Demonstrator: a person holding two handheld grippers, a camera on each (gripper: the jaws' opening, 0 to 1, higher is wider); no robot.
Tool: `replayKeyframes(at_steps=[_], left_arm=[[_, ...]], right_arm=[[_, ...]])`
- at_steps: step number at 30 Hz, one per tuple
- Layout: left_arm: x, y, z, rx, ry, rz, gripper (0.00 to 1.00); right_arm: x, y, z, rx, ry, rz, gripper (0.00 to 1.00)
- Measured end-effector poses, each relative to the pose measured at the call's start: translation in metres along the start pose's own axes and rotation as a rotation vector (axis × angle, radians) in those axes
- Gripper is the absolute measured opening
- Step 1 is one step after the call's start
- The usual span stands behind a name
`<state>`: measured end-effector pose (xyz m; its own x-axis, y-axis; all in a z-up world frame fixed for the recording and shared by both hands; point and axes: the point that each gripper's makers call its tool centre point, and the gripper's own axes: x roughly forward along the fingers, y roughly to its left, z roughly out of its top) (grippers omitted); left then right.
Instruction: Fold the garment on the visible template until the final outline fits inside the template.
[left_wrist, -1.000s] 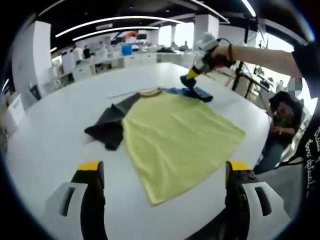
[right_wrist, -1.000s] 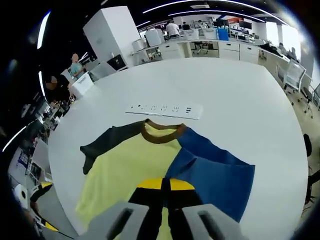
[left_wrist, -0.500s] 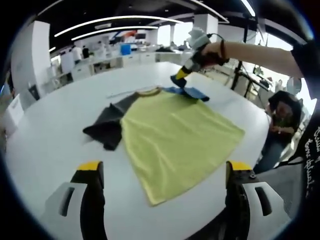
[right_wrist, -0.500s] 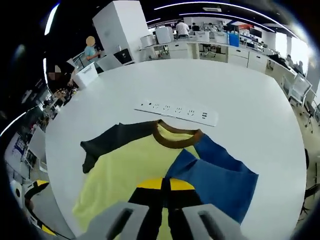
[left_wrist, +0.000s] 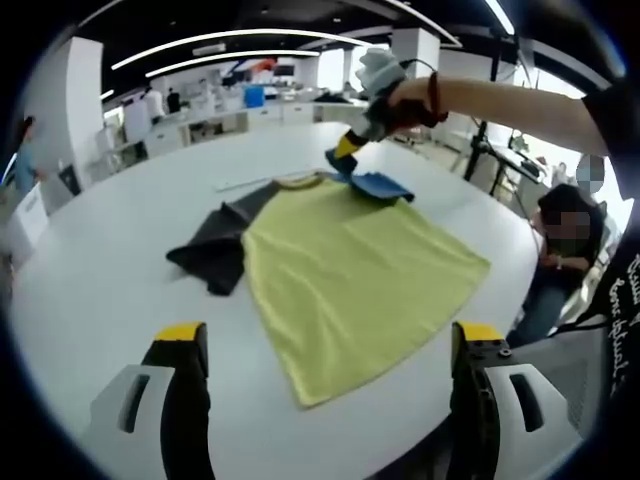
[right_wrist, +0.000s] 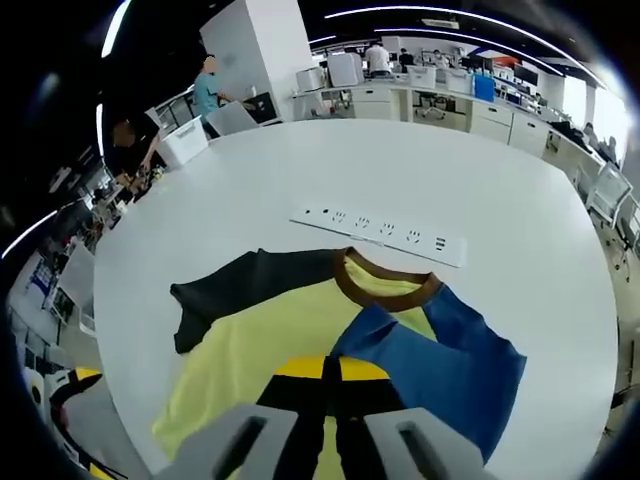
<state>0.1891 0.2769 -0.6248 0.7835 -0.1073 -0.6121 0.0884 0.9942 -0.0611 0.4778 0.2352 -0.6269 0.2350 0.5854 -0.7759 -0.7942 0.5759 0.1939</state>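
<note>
Right hand-held gripper (right_wrist: 327, 368) clamped on the blue sleeve (right_wrist: 440, 360) of the garment (left_wrist: 350, 270), lifted over the yellow body; left hand-held gripper (left_wrist: 325, 345) wide open, empty, near the hem. Risk: thin pinch slipping, or pull dragging the shirt askew across the counter (left_wrist: 100, 270). Beyond the collar, a power strip (right_wrist: 380, 232); black sleeve (right_wrist: 245, 292) unfolded; template outline not discernible.

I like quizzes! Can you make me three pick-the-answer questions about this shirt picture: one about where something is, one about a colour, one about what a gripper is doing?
1. Where is the power strip?
A. On the table beyond the shirt's collar
B. On top of the shirt
C. On the floor

2. What colour is the sleeve being lifted?
A. Red
B. Blue
C. White

3. What is the right gripper doing?
A. Hanging open
B. Lying on the table
C. Pinching the blue sleeve

Answers: 1 A, the strip lies past the collar. 2 B, it is blue. 3 C, its jaws are closed on blue cloth.
</note>
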Motion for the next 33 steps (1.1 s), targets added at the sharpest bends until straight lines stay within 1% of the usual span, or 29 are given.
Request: replayKeyframes(at_steps=[16, 25, 29, 33], left_arm=[[-0.003, 0.004, -0.002, -0.008, 0.000, 0.007, 0.98], [-0.006, 0.011, -0.003, -0.022, -0.008, 0.027, 0.98], [-0.006, 0.013, -0.003, -0.030, -0.015, 0.031, 0.98], [-0.006, 0.014, -0.004, -0.031, -0.011, 0.034, 0.98]], right_arm=[[0.012, 0.028, 0.009, -0.029, 0.007, 0.031, 0.00], [0.016, 0.045, 0.014, -0.048, 0.002, 0.050, 0.00], [0.019, 0.048, 0.015, -0.058, 0.004, 0.050, 0.00], [0.022, 0.052, 0.017, -0.050, 0.006, 0.051, 0.00]])
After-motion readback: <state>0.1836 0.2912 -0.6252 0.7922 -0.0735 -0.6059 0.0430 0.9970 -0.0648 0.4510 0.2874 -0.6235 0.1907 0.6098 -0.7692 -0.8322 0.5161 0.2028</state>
